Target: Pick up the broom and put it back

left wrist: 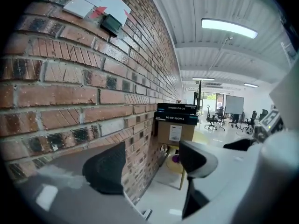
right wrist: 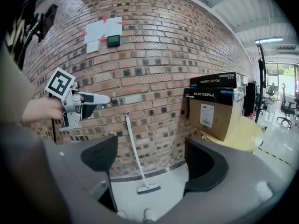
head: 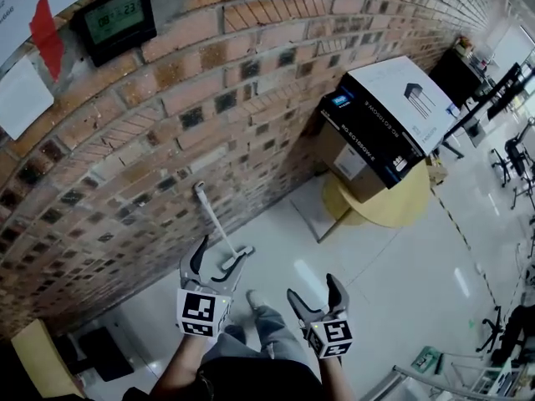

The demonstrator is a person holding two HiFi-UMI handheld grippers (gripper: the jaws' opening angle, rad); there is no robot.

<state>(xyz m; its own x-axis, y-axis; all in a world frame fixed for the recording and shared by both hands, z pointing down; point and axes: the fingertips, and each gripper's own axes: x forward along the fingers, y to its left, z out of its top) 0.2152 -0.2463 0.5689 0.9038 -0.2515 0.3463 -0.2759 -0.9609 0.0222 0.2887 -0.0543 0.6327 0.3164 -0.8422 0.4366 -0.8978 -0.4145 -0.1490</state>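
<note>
Left hand-held gripper hangs released, jaws apart with nothing between them, and the right hand-held gripper beside it is just as loose and empty. Just ahead of the left one, the broom leans tilted against the brick wall, its head down on the pale floor, untouched. Further right, stacked boxes sit on a round yellow desk, close to the wall

One broom, two hand-held grippers, three boxes (stacked), one round table, one wall clock.
</note>
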